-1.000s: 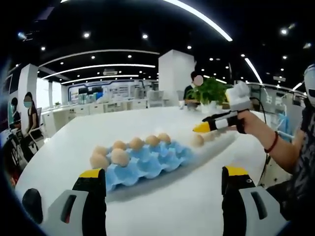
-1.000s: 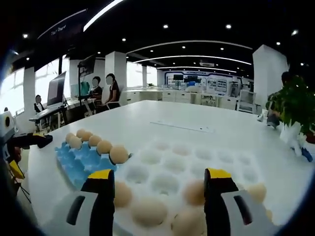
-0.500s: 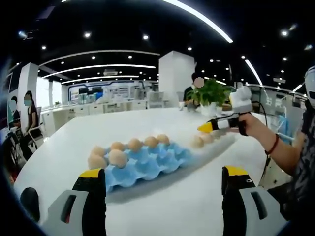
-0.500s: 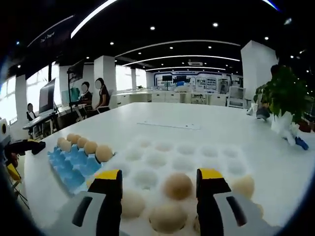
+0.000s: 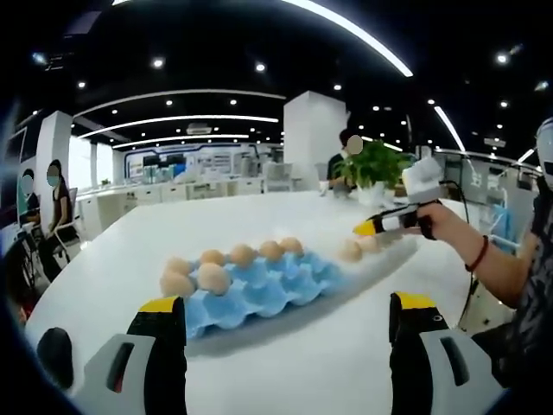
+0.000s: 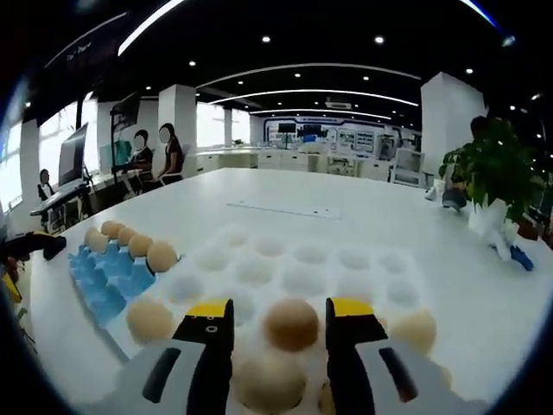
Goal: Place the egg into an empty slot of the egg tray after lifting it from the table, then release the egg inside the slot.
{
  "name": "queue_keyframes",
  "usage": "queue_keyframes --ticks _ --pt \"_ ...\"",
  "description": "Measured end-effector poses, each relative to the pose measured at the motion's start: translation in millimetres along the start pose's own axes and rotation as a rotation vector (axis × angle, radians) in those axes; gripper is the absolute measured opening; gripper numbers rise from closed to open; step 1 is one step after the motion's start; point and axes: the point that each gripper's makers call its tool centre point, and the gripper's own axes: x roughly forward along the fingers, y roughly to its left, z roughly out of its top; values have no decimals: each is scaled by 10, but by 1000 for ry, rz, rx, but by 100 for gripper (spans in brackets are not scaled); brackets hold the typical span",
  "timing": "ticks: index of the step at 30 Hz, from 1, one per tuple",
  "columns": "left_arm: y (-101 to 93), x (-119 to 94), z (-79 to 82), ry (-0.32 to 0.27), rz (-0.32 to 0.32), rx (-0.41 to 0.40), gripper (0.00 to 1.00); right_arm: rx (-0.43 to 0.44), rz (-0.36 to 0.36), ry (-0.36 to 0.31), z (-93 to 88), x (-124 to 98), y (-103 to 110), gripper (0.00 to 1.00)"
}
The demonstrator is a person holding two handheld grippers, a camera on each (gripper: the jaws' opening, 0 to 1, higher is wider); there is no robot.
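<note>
Between right gripper [image 6: 278, 313] jaws: egg [image 6: 291, 323], jaws narrow, contact unclear; white tray [image 6: 384, 278] beneath. Left gripper [image 5: 285, 309] wide, blue tray [image 5: 259, 285] ahead.

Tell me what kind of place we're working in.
Probably an open-plan office or demo hall: a long white table, people seated at a desk with a monitor, a potted plant, strip lights overhead.

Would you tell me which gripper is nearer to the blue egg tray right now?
Left. The left gripper hangs just in front of the blue egg tray, jaws spread. The right gripper is over the white egg tray beside it, closing around a brown egg.
</note>
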Motion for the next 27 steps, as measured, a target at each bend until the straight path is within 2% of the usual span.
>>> queue_keyframes --ticks 5,9,13,17,21,22,27 --pt "9 1 -16 6 2 0 100 -38 -48 44 -73 47 -63 34" --pt "25 -4 5 -2 4 -4 100 7 -45 59 -90 81 -62 33" --pt "34 -5 6 1 4 1 100 74 -84 79 -124 75 -87 32" --pt "40 -20 32 -18 1 -11 100 70 -101 93 -127 91 -82 32" --pt "63 -29 29 -13 7 -4 100 125 -131 74 -113 78 -153 28" --pt "67 -29 22 -8 9 -1 100 118 -114 81 -118 76 -138 28" --pt "55 -15 18 -7 7 2 99 99 -120 84 -115 86 -124 28"
